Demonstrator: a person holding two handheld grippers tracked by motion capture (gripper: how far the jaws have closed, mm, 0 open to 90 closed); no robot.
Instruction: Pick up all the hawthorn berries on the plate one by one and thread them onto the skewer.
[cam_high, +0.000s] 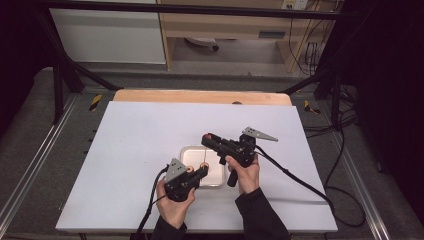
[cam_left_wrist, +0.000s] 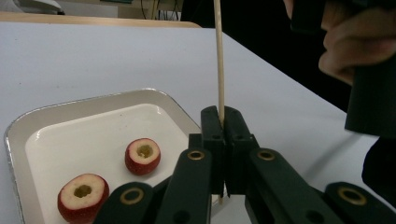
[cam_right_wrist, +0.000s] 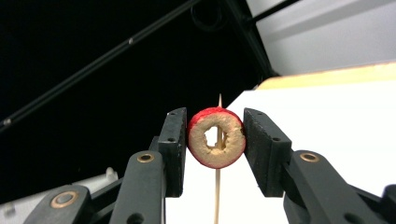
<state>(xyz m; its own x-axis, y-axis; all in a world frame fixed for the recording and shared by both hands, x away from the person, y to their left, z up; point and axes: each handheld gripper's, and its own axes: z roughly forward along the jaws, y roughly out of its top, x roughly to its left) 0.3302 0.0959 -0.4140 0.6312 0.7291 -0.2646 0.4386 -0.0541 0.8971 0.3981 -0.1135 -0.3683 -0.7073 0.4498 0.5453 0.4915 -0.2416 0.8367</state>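
1. The work is judged to be threading cored fruit pieces onto a stick, and it appears to be at an early stage: no piece is seen seated on the thin, pale wooden skewer (cam_left_wrist: 218, 56) yet.

2. The skewer is held upright by the left gripper (cam_left_wrist: 220, 122), whose jaws are pressed together on its lower part, just beside the near edge of the shallow, square metal tray with a white floor (cam_left_wrist: 18, 128).

3. A red-skinned, ring-shaped fruit slice with a hollowed core (cam_right_wrist: 216, 137) is clamped between the jaws of the right gripper (cam_right_wrist: 215, 140), which stand about a slice-width apart; the slice is held in the air above the skewer's tip.

4. Two more red-skinned cored fruit pieces are left on the tray: a nearer piece (cam_left_wrist: 83, 198) and a farther piece (cam_left_wrist: 142, 156), so most of the threading is judged to remain.

5. The right gripper view gives the alignment: the skewer's point is seen rising behind the slice's hole, and the shaft runs on below it. Whether the tip has entered the hole cannot be told.

6. The left gripper view gives the grip on the skewer and the waiting pieces, which are tiny in the high view.

7. The high view gives the layout: the left gripper (cam_high: 192, 175) at the tray's near edge on the white table top (cam_high: 135, 135), and the right gripper (cam_high: 206, 138) raised over the tray's far right part.
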